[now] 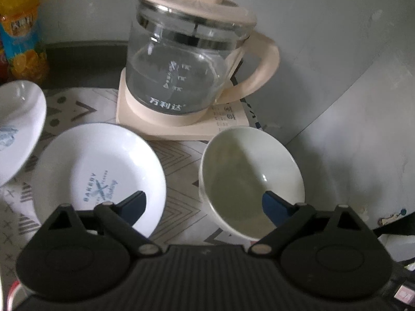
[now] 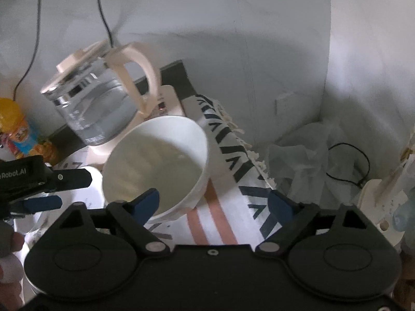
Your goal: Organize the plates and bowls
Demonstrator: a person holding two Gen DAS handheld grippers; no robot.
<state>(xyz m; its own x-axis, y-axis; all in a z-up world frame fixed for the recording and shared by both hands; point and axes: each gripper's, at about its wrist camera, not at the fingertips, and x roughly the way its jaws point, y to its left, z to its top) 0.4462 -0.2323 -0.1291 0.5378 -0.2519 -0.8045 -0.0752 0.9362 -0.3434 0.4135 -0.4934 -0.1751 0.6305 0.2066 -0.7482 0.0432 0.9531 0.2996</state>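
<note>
Both tongs gape wide, gripping nothing: left gripper [image 1: 203, 202] spans plate [image 1: 98, 173] and bowl [image 1: 249, 178]; right gripper [image 2: 215, 202] beside the bowl.

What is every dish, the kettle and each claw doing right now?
Cream ceramic bowl: upright, empty.
White plate with blue bakery print: flat, empty.
Second white plate: tilted.
Glass kettle with cream lid: lidded, on base.
Left claw: open.
Right claw: open.
</note>
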